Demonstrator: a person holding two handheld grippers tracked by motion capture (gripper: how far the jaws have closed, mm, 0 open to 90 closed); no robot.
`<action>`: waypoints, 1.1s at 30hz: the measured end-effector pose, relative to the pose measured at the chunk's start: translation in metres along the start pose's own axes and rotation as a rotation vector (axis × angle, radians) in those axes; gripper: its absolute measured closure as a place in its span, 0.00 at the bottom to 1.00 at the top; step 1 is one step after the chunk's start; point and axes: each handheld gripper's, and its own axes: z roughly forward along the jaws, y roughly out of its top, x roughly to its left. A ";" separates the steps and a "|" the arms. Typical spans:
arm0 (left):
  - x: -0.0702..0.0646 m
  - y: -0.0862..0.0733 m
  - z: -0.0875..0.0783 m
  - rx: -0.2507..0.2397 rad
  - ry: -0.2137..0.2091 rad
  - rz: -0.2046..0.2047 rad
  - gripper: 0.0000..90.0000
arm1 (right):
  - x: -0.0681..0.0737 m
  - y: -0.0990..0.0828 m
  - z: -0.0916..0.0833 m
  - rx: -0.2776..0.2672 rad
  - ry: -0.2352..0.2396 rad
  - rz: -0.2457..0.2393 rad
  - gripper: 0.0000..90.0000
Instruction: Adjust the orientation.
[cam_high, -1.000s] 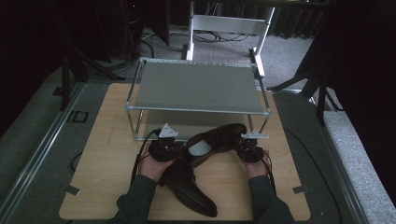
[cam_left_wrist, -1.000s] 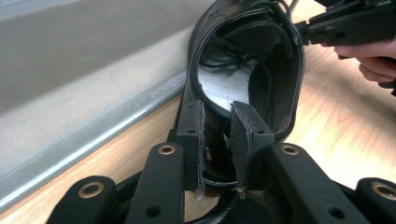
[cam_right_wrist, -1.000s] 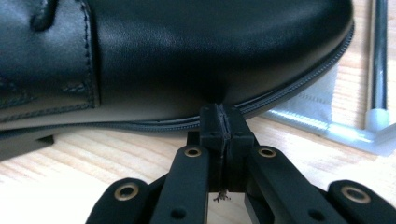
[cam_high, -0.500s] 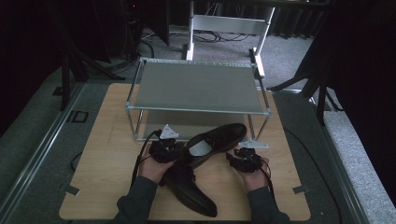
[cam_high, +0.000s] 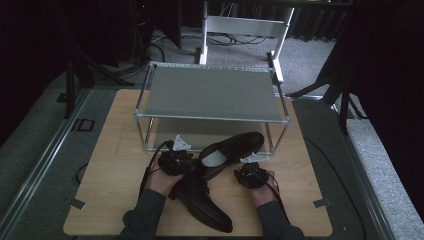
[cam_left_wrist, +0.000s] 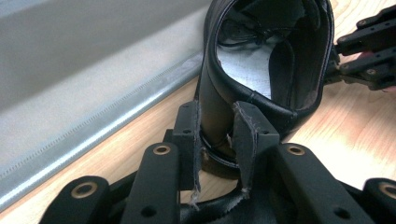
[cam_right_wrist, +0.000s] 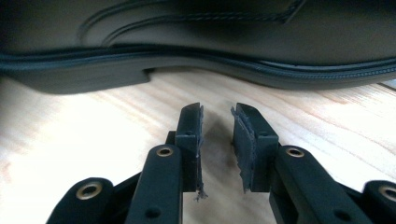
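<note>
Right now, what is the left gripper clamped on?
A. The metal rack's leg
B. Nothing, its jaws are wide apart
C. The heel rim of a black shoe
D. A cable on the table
C: in the left gripper view the left gripper has its two jaws closed on the heel rim of the black shoe, one jaw on each side of the leather.

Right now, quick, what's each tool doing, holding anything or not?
Left tool: shut on the heel rim of the upper shoe.
Right tool: open, holding nothing, just short of that shoe's sole.
</note>
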 end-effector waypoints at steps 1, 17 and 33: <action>-0.001 0.001 0.000 0.003 0.003 0.002 0.80 | -0.002 0.002 0.002 -0.004 -0.005 0.013 0.81; -0.008 0.005 -0.001 0.006 -0.034 -0.003 0.86 | -0.007 0.009 0.008 -0.008 -0.029 0.063 0.85; -0.030 0.013 0.005 0.020 -0.131 0.005 0.87 | -0.026 0.012 0.010 -0.028 -0.039 0.145 0.87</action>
